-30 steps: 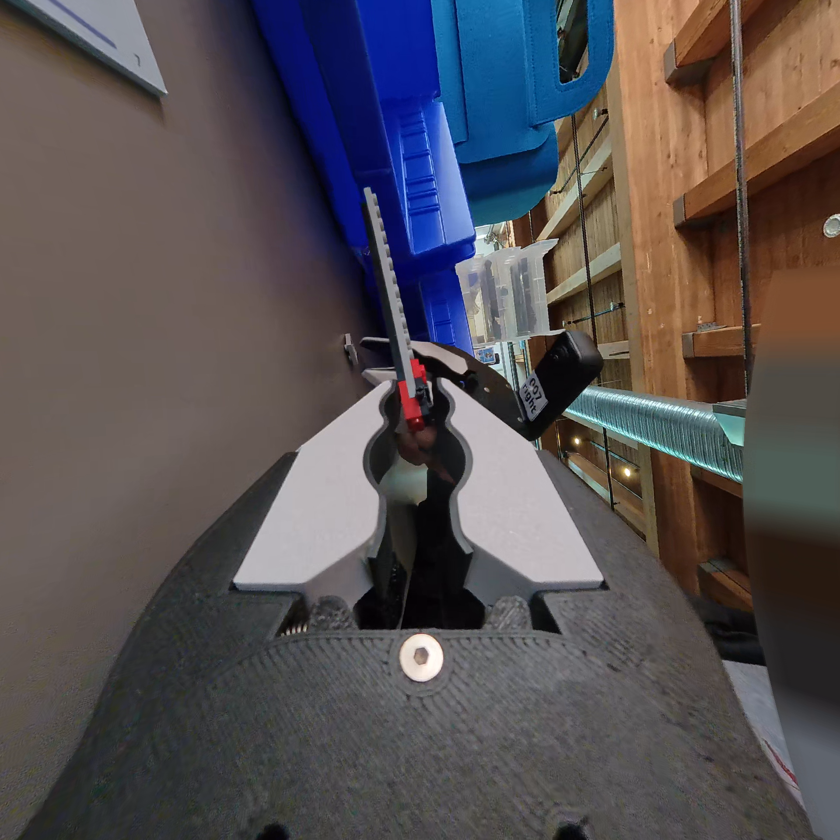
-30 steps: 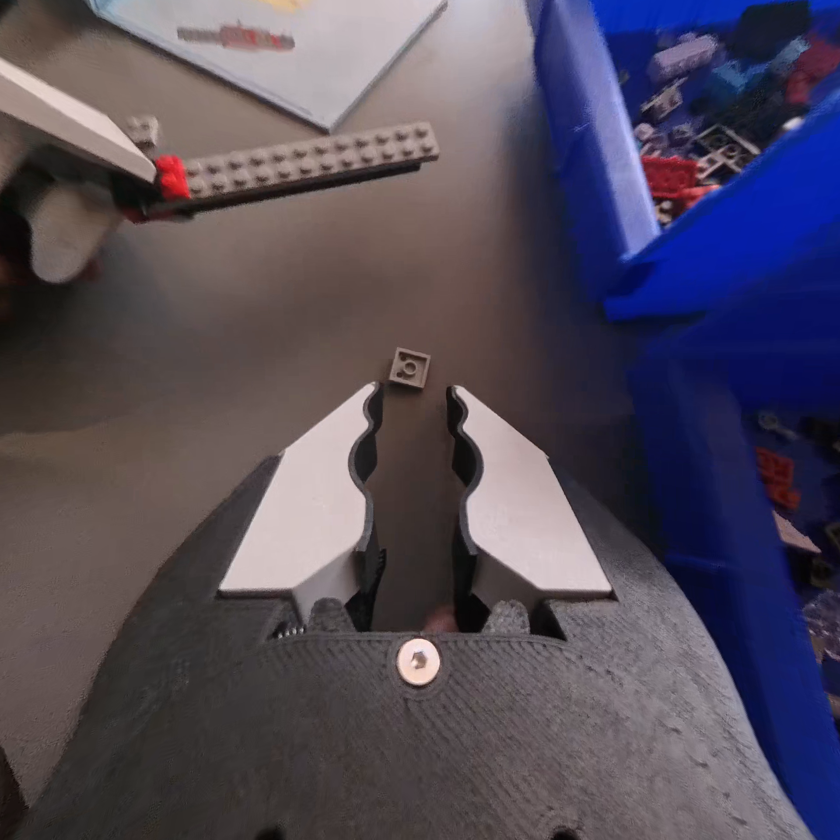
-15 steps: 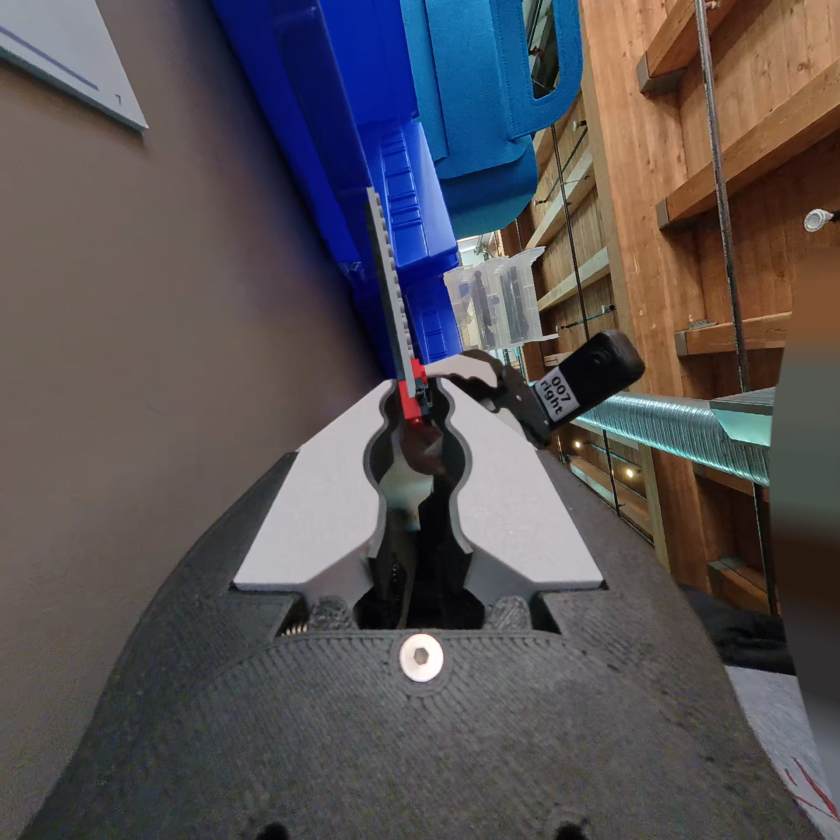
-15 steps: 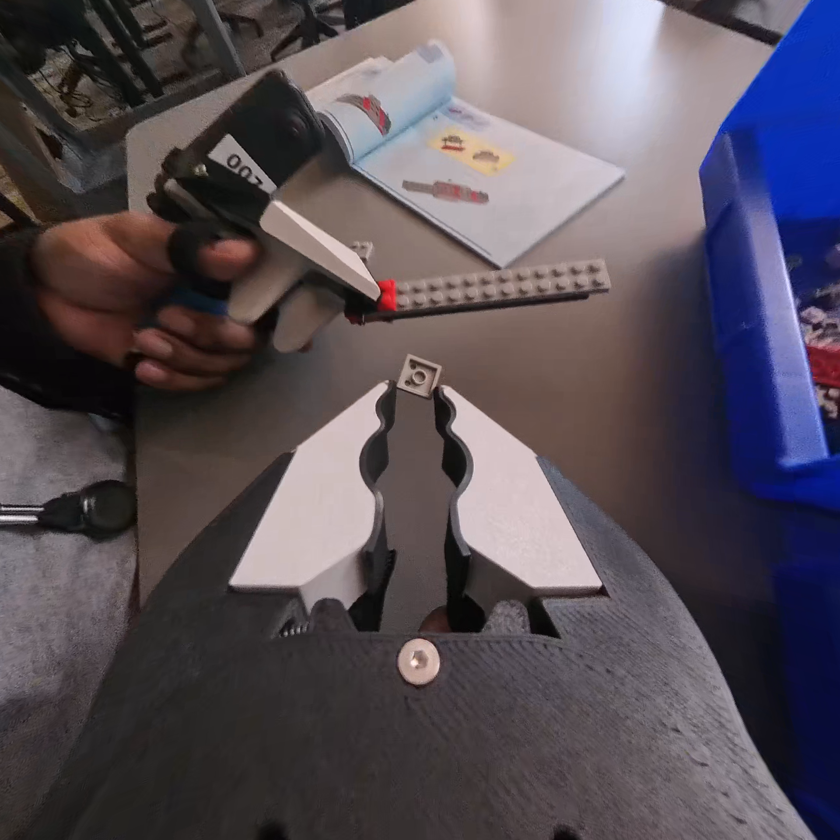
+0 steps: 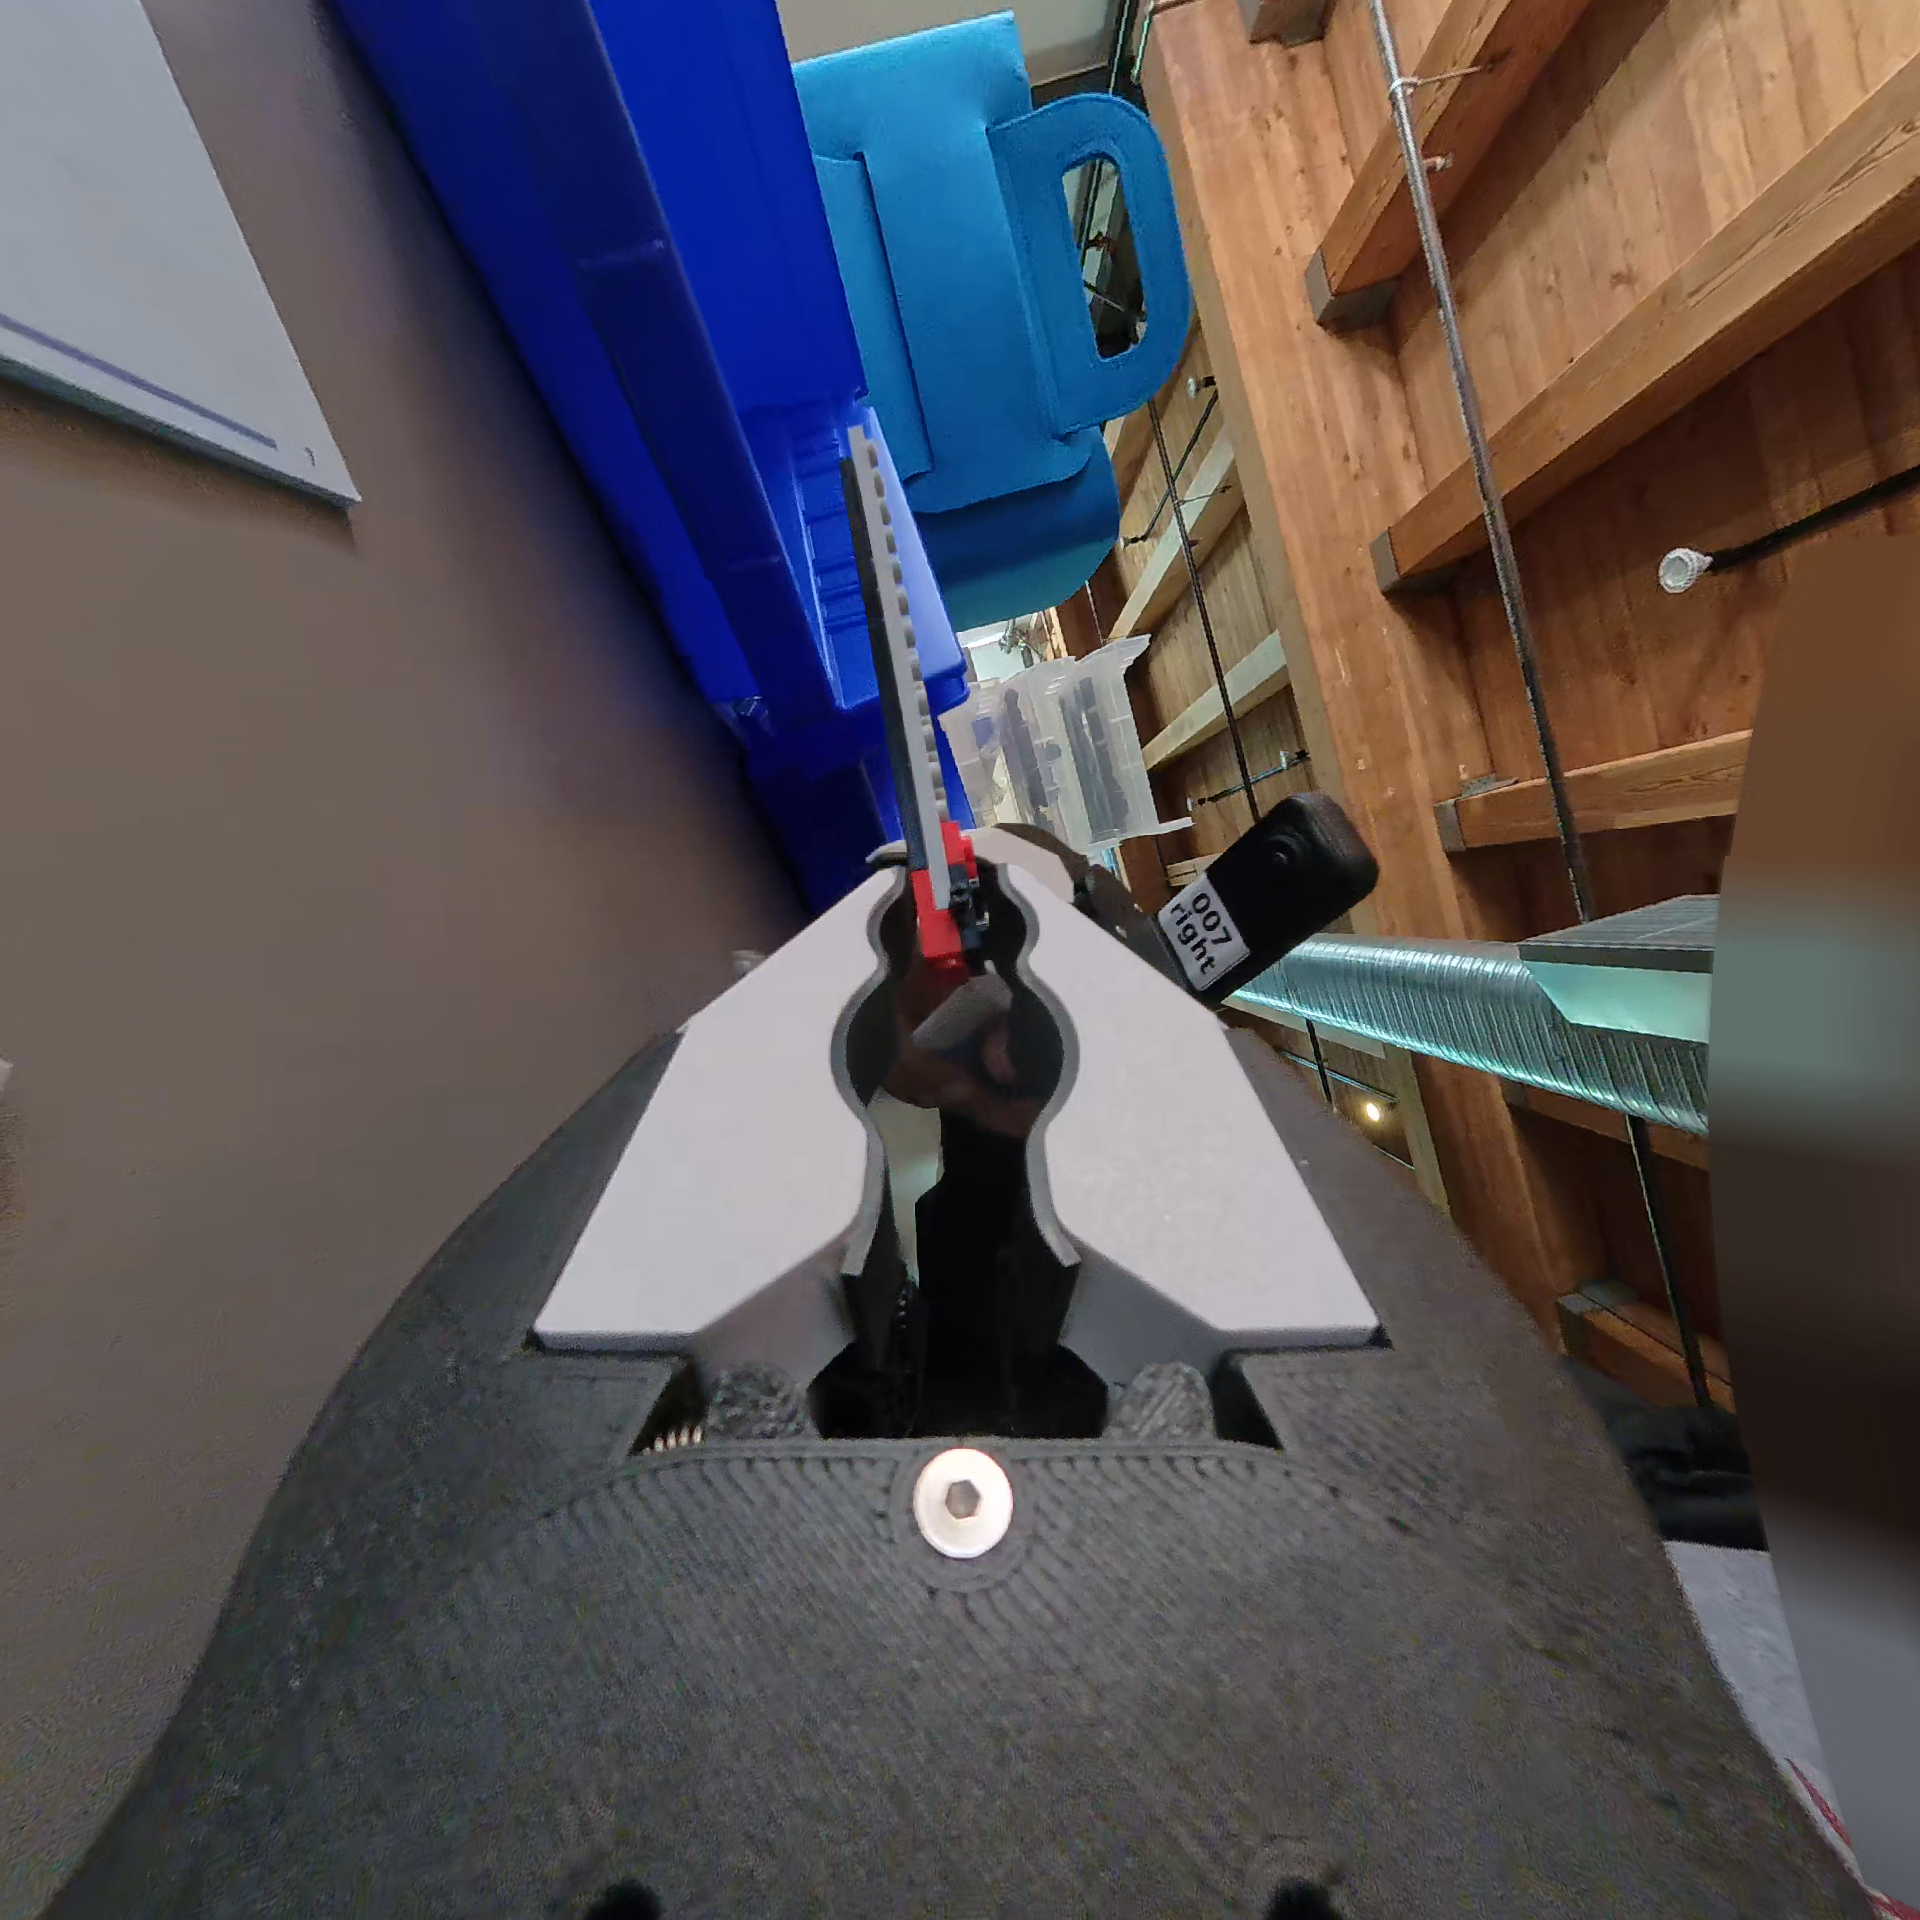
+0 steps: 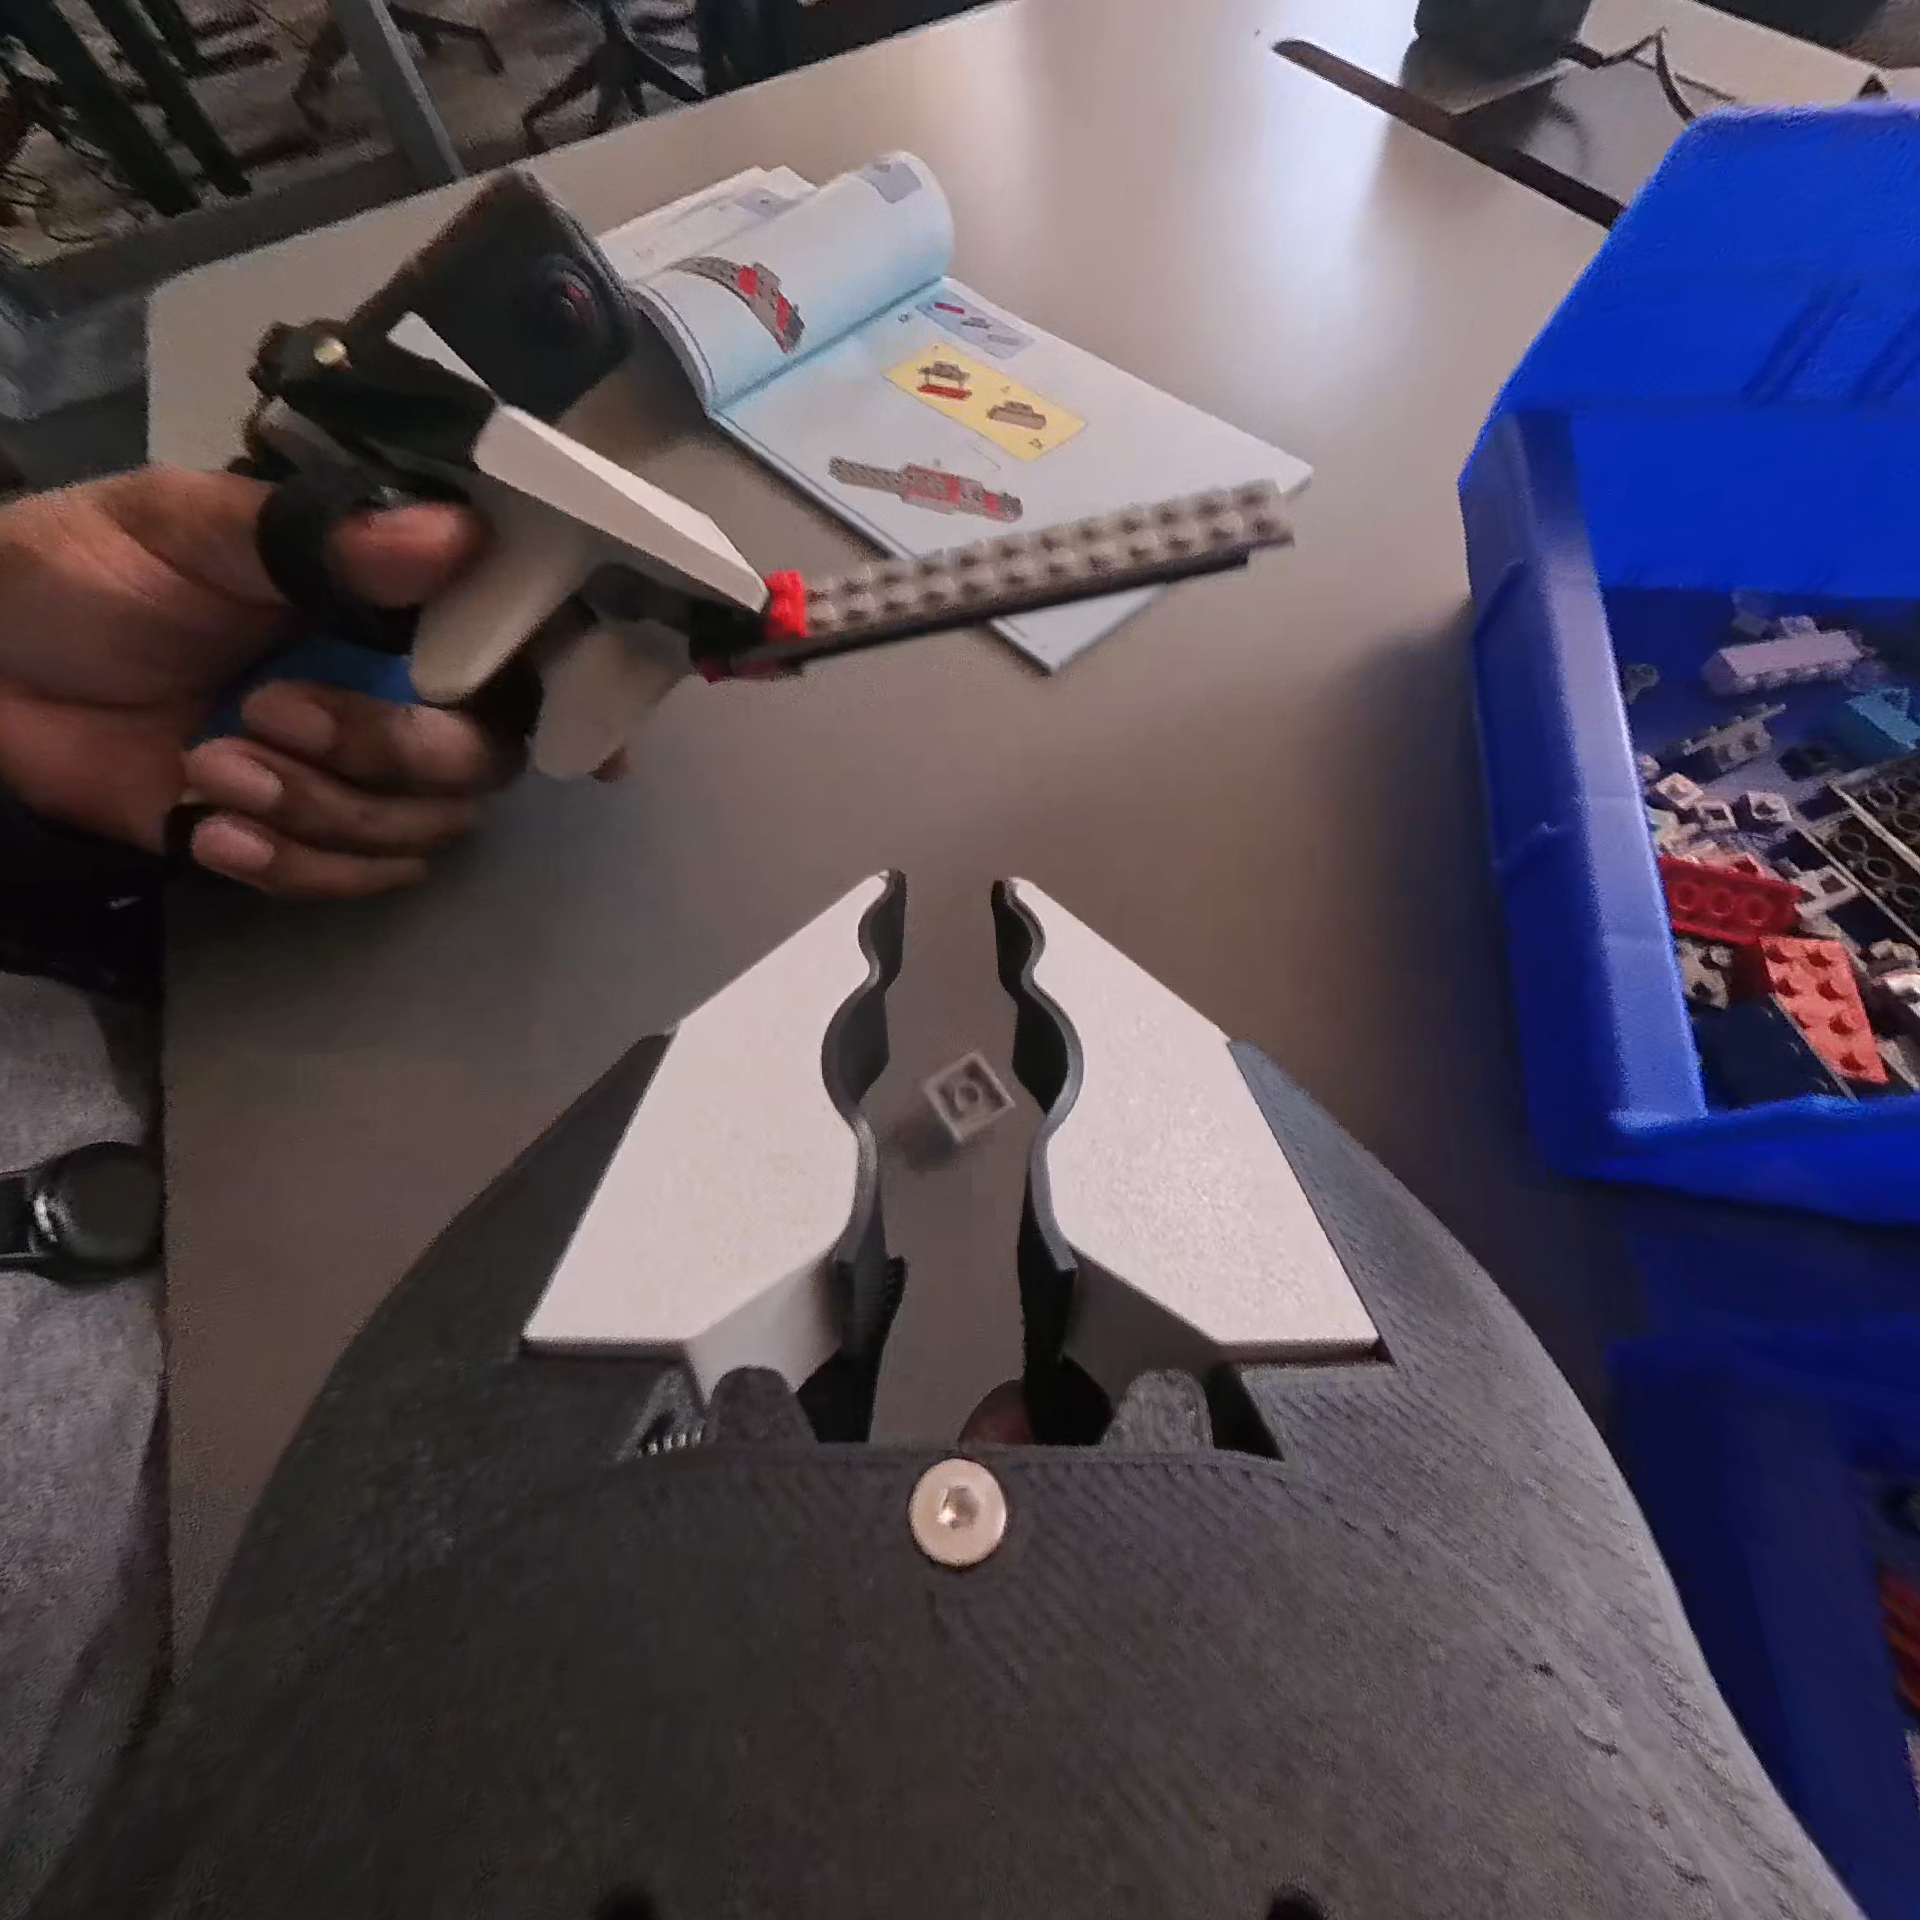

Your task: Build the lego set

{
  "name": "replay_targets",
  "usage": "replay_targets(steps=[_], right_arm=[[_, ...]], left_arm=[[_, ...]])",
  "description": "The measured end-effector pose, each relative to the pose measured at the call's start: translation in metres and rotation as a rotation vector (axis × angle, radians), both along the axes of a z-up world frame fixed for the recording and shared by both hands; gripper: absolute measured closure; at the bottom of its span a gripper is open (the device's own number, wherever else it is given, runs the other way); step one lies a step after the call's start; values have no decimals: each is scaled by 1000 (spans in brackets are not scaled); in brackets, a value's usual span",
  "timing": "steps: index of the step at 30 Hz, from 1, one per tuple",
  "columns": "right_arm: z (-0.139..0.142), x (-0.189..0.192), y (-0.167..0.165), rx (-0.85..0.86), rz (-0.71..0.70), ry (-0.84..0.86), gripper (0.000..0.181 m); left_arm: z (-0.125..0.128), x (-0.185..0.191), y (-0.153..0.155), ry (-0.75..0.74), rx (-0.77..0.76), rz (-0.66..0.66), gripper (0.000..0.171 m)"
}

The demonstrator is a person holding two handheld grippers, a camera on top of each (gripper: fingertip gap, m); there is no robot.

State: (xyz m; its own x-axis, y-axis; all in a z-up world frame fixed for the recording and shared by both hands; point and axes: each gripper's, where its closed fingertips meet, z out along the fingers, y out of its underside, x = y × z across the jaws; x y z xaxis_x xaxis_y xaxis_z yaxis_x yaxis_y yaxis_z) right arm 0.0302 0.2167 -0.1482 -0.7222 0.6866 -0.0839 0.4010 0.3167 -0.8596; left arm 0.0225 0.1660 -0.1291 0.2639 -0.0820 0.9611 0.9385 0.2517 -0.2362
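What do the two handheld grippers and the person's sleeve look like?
Both the left gripper and the right gripper have pale grey wedge fingers with wavy black inner pads on a ribbed black body with a silver hex screw. The left carries a black camera and a blue grip. The sleeve is black.

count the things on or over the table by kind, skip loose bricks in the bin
grippers: 2, left and right
long grey plate with red end: 1, held by left
small grey plate on table: 1
booklet: 1
blue bin: 1
total: 6
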Motion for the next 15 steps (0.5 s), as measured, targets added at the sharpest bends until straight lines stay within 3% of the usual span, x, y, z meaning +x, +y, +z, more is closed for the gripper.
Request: replay_targets(steps=[8, 15], right_arm=[[-27, 10, 41, 90, -91, -95, 159], [-53, 18, 28, 204, -11, -129, 150]], left_arm=[[3, 2, -2, 4, 29, -17, 159], [2, 4, 1, 10, 14, -27, 159]])
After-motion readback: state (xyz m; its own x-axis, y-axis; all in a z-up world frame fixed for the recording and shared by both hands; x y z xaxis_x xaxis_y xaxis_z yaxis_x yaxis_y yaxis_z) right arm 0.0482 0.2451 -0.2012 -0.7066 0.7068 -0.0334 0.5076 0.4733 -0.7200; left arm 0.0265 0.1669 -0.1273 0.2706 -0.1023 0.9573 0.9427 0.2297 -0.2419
